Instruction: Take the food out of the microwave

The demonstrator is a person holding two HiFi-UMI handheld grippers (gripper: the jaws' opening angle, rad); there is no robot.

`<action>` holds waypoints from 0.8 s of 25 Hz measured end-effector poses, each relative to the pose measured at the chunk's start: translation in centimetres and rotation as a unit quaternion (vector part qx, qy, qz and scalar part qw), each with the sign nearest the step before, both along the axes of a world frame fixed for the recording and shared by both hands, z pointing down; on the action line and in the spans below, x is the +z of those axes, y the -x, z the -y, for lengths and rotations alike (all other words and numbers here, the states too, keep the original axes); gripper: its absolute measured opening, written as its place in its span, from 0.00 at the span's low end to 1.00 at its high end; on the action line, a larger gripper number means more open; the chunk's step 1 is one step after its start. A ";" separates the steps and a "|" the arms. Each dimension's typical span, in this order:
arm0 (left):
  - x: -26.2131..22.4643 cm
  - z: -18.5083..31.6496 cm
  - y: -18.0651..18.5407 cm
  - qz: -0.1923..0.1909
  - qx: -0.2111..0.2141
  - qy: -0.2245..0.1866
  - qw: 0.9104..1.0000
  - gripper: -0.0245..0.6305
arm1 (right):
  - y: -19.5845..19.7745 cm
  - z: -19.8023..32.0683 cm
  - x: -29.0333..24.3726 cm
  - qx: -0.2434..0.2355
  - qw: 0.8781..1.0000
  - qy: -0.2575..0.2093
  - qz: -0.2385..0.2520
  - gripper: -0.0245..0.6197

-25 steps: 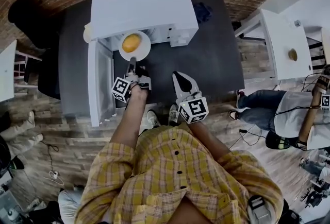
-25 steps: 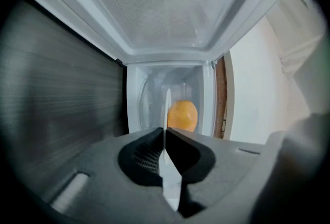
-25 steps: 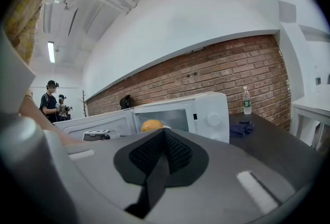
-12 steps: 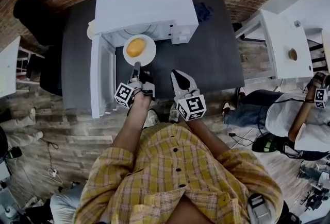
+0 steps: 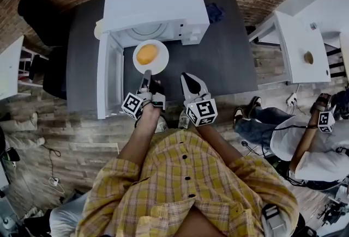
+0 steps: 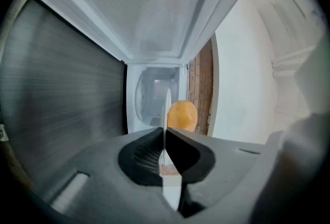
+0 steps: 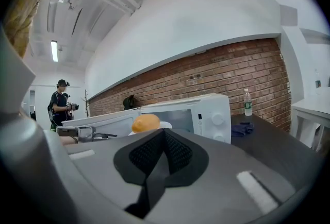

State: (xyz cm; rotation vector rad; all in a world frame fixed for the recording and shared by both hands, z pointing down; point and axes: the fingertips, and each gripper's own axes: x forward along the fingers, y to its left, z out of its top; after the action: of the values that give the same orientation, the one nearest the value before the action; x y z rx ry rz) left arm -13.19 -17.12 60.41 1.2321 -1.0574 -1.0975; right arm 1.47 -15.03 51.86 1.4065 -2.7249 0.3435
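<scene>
While my left gripper (image 5: pixel 146 76) reaches toward the open microwave (image 5: pixel 158 7), its fingers (image 6: pixel 146 155) are pinched narrow on the near rim of the white plate (image 5: pixel 162 57), which shows edge-on between them. The orange food (image 5: pixel 146 54) sits on that plate, just outside the oven mouth, over the dark table (image 5: pixel 223 61) and right of the swung-open door (image 5: pixel 109 83). My right gripper (image 5: pixel 186 78) hangs beside the left, its fingers (image 7: pixel 181 155) pressed together on nothing.
</scene>
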 end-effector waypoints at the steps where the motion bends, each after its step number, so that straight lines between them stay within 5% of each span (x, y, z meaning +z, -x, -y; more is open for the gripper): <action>1: -0.3 -0.3 -0.2 -0.007 0.000 -0.001 1.000 0.06 | -0.1 -0.1 0.0 0.000 1.000 0.001 0.000 0.04; 20: -3.3 -3.8 -0.4 -0.025 -0.009 -0.014 1.000 0.06 | -1.4 -0.1 0.2 0.014 1.000 0.003 0.004 0.04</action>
State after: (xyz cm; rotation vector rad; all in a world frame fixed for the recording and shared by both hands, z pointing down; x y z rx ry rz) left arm -12.79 -13.31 57.07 1.2130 -1.0191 -1.1557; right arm 2.83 -14.88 52.08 1.4467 -2.7099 0.3591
